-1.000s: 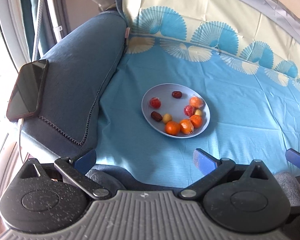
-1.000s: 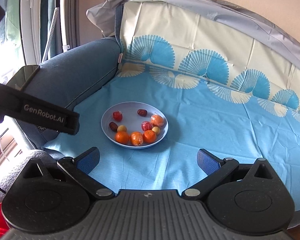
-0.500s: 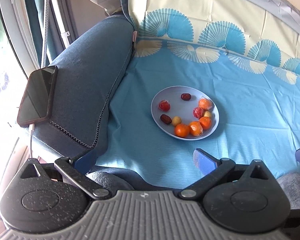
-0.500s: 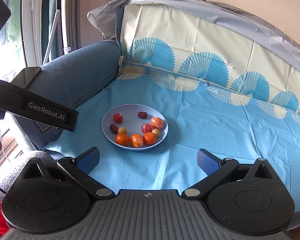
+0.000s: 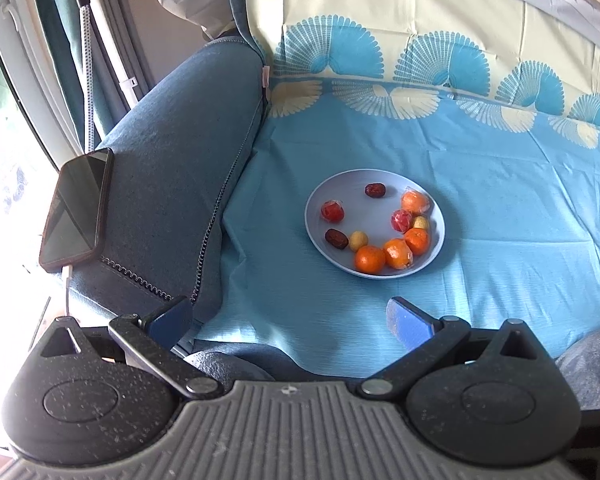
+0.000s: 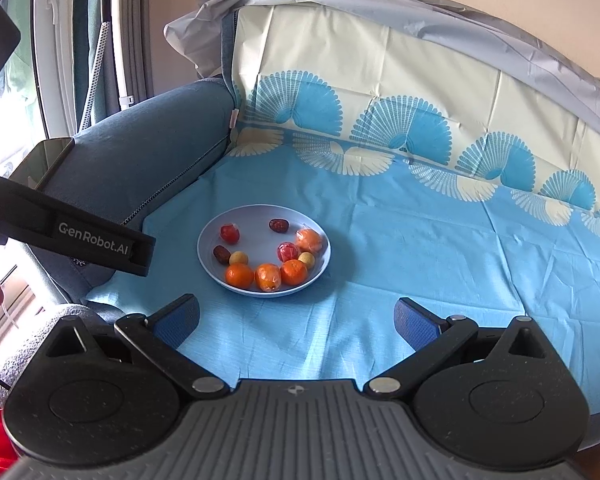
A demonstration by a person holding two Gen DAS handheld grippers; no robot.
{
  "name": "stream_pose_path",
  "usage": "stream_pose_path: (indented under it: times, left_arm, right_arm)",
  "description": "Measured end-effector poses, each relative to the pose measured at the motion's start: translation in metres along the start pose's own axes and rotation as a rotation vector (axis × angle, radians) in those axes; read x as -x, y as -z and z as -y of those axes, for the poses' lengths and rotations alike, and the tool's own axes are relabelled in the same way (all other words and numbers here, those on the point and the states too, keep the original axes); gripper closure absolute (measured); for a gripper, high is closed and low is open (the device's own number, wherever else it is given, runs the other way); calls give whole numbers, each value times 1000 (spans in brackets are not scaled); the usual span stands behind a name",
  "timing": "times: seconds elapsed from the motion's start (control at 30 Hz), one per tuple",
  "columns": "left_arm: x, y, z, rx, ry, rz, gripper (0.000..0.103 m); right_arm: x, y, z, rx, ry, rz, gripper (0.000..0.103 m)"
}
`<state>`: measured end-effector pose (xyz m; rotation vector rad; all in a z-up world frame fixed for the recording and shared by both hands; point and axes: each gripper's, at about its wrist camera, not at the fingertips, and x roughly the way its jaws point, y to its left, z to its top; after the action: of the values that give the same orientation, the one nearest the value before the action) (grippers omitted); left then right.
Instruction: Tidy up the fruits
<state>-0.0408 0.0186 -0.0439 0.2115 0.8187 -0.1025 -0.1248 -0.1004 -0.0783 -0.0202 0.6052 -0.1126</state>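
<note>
A pale blue plate (image 5: 320,216) (image 6: 212,256) sits on a blue cloth on a sofa seat. It holds several small fruits: oranges (image 5: 369,259) (image 6: 239,275), some wrapped in plastic, two red wrapped fruits (image 5: 332,211) (image 6: 229,233), two dark dates (image 5: 375,190) (image 6: 278,225) and two small yellow fruits (image 5: 357,240) (image 6: 237,258). My left gripper (image 5: 290,318) is open and empty, short of the plate. My right gripper (image 6: 298,318) is open and empty, just in front of the plate.
A phone (image 5: 77,204) on a charging cable lies on the dark blue sofa armrest (image 5: 168,168) at the left. The patterned backrest (image 6: 380,96) rises behind the seat. The left gripper's body (image 6: 80,232) crosses the left of the right wrist view.
The left gripper has shifted to the left, so the plate sits further right in its view. The right gripper has drifted slightly right. Both stay open.
</note>
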Motion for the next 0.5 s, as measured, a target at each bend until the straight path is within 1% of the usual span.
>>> stream_pose_path:
  times: [0.1,0.27,0.33,0.4,0.5]
  left_arm:
    - [-1,-1,3,-22,-10,1,0]
    - [0,-1,4,-57,24,23,0]
    - [-1,-2,5,-68,27,15,0]
    - [-2,-4,5,-61,21,2,0]
    - [-2,-7,0,-32,38,-7,0]
  right_arm:
    - [-1,0,1,-3,2,-2,1]
    - [-3,0,2,-11,4,-5,1]
    - [-4,0,2,-14,9,-7,1]
    - [-4,-1,2,-13,13,-11,1]
    - [-5,-1,3,-11,12,-16,1]
